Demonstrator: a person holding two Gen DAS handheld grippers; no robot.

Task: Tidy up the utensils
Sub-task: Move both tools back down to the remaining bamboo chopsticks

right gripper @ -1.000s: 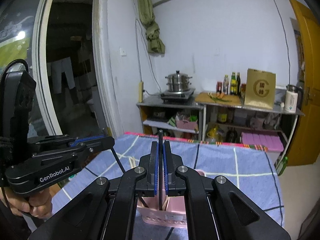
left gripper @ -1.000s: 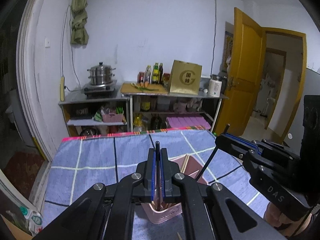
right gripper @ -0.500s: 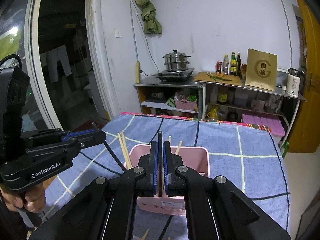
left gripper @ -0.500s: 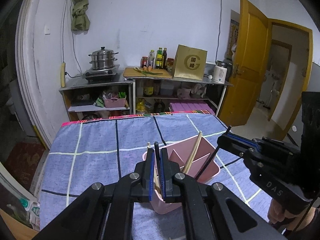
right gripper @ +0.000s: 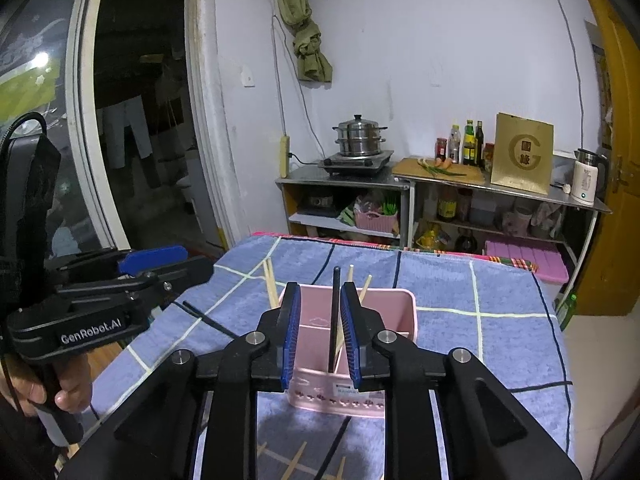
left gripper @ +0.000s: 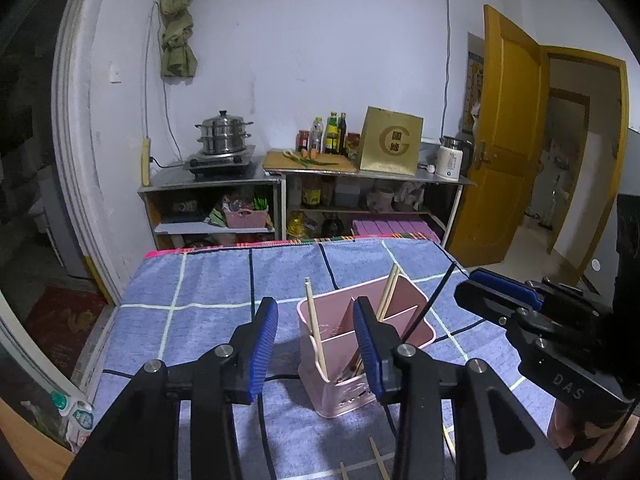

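Across the tabletop lies a blue towelling cloth (left gripper: pixel 208 280) with pale and dark grid lines, reaching the far edge where a bright woven border shows. Toward the near edge stands the pink plastic divided utensil holder (right gripper: pixel 384 308), with several light wooden chopsticks (left gripper: pixel 316 332) leaning in its compartments. A second ago both tongs were pinched tight on thin black chopsticks; now both have parted. The left tongs (left gripper: pixel 316 348) stand wide open, holding nothing, straddling the holder's left corner. The right tongs (right gripper: pixel 320 336) are open more narrowly, and the black chopstick (right gripper: pixel 334 316) stands upright between the blue pads, apparently free of them, its lower end down in a holder compartment. A second black chopstick (left gripper: pixel 424 308) leans out of the holder's right side. I judge both sticks delivered, so this pair is done. More pale chopsticks (right gripper: pixel 294 464) still lie loose on the cloth at the near edge and likely come next. Beyond the far edge, steel shelving (left gripper: pixel 224 184) carries a stacked steamer pot (left gripper: pixel 224 132), bottles, a gold box and a kettle, beside an open yellow wooden door (left gripper: pixel 504 132).
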